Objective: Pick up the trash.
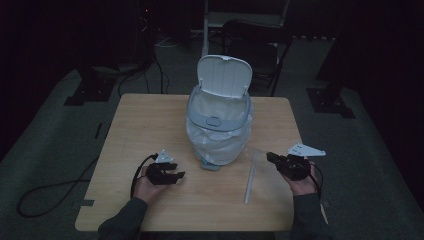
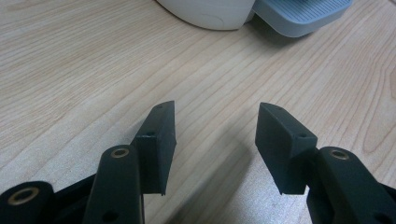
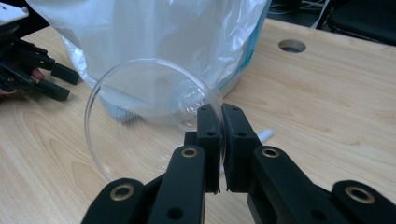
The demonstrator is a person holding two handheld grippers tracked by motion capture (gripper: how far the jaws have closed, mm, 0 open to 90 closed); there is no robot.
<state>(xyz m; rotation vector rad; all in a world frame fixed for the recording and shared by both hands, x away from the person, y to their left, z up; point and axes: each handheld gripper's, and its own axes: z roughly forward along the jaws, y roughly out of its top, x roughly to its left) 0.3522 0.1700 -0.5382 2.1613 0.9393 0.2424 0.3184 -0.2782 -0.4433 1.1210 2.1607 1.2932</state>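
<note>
A white pedal bin (image 1: 220, 117) lined with a white plastic bag (image 3: 154, 42) stands mid-table, its lid (image 1: 224, 75) swung up. My right gripper (image 3: 220, 121) is shut on the rim of a clear plastic cup (image 3: 140, 121), held on its side just above the table, mouth toward the camera. In the high view that gripper (image 1: 271, 158) sits right of the bin, the cup (image 1: 255, 154) faint at its tip. My left gripper (image 2: 215, 133) hovers open over bare wood with nothing between the jaws, left of the bin's front (image 1: 179, 175).
A pale, thin stick (image 1: 248, 182) lies on the wooden table (image 1: 150, 120) near my right gripper. The bin's grey foot pedal (image 2: 303, 14) juts out ahead of the left gripper. A round hole (image 3: 292, 45) marks the tabletop. A dark chair (image 1: 260, 40) stands behind the table.
</note>
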